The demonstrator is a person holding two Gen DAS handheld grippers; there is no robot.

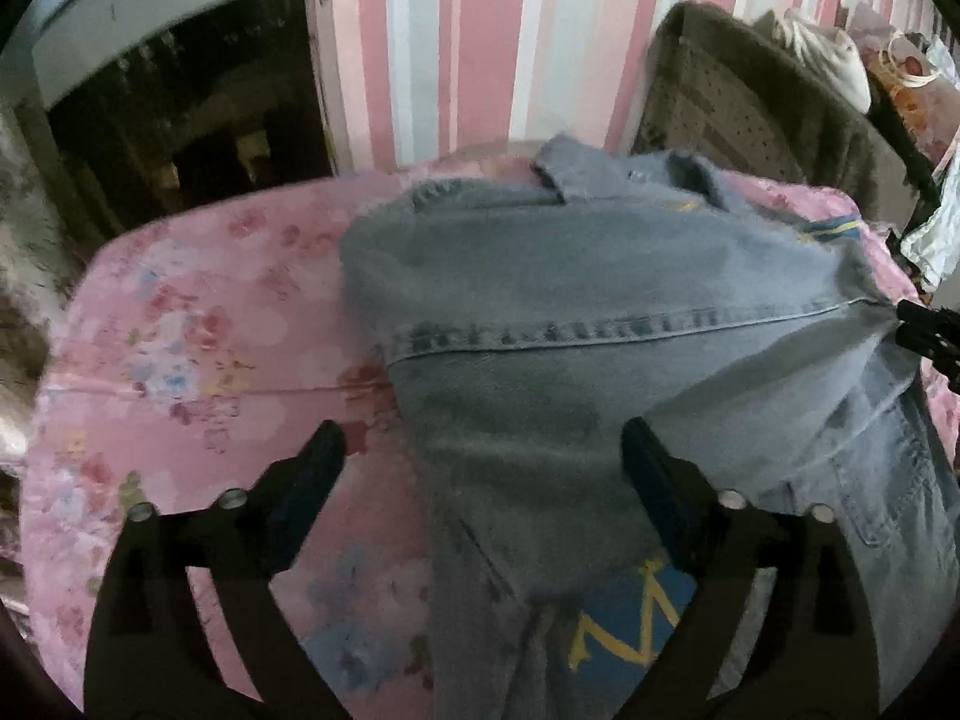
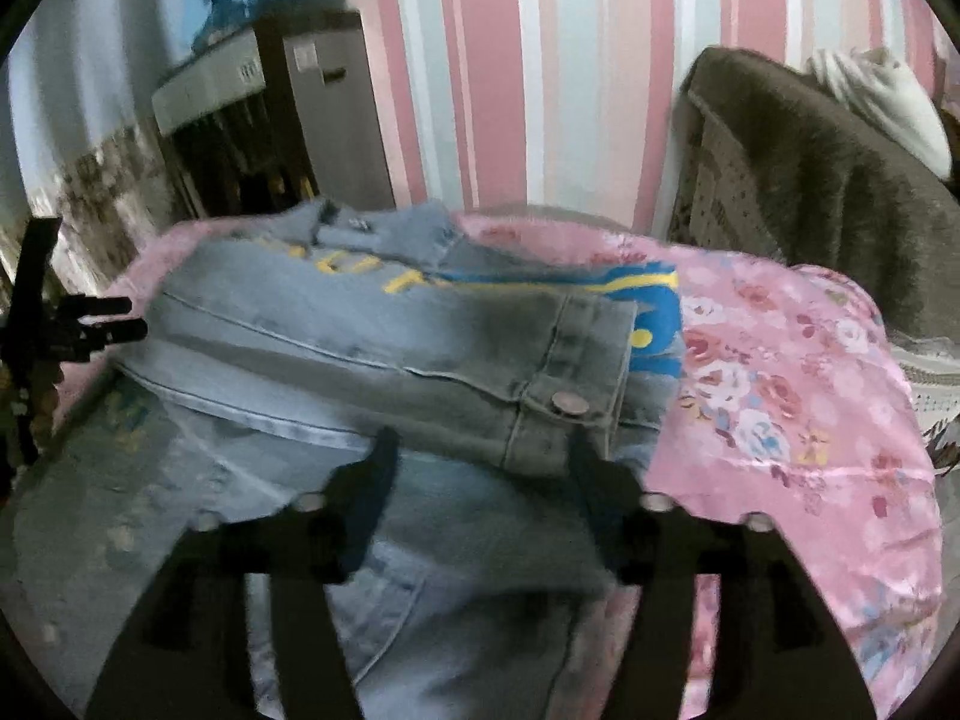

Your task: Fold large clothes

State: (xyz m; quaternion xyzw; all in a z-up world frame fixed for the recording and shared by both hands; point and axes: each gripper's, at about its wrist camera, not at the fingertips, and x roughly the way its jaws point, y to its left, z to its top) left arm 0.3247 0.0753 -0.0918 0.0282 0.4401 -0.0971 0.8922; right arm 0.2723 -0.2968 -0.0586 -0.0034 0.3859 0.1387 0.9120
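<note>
Lying on the pink flowery cover [image 1: 180, 330], the blue jean jacket [image 1: 600, 312] has both sleeves folded across its middle, so it makes a neat narrow shape. The sleeve cuff [image 2: 564, 372] with its round button rests on top, toward the right. The left gripper [image 1: 483, 441] has its jaws wide apart with nothing pinched, near the jacket's left edge. The right gripper [image 2: 483, 450] also stands apart, just near the cuff, holding nothing. Probably the bottom gets folded up next.
</note>
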